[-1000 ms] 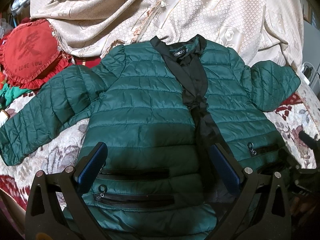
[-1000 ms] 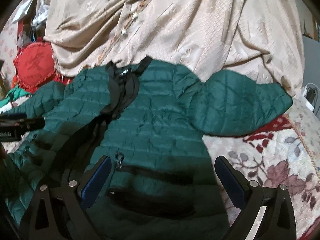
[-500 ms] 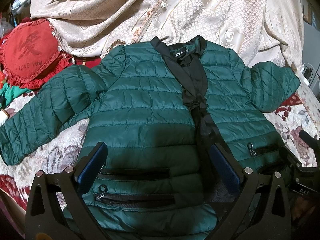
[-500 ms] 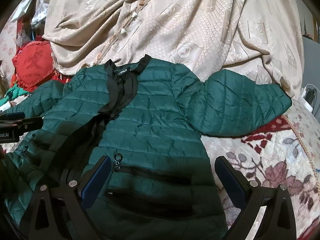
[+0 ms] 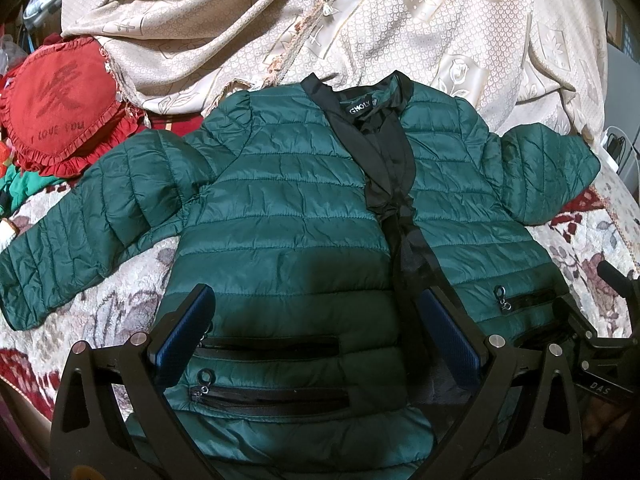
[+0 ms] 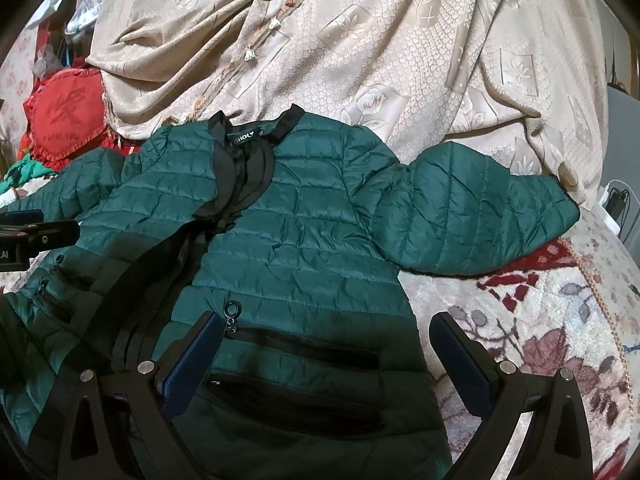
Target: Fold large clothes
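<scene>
Dark green quilted puffer jacket (image 5: 288, 216) spread front-up on the floral bed cover (image 6: 540, 320), ready for folding.
Left gripper (image 5: 316, 336) and right gripper (image 6: 328, 364) hover above its hem, jaws wide apart, empty.

A dark green quilted puffer jacket (image 5: 288, 216) with black collar and front trim lies flat, front side up, both sleeves spread outward, front slightly parted, 4 black zipped pockets near the hem.

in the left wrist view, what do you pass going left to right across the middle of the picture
Red heart-shaped ruffled cushion → green quilted jacket's spread sleeve → black satin collar and front band → the jacket's other sleeve → floral red-and-cream bedspread.
</scene>
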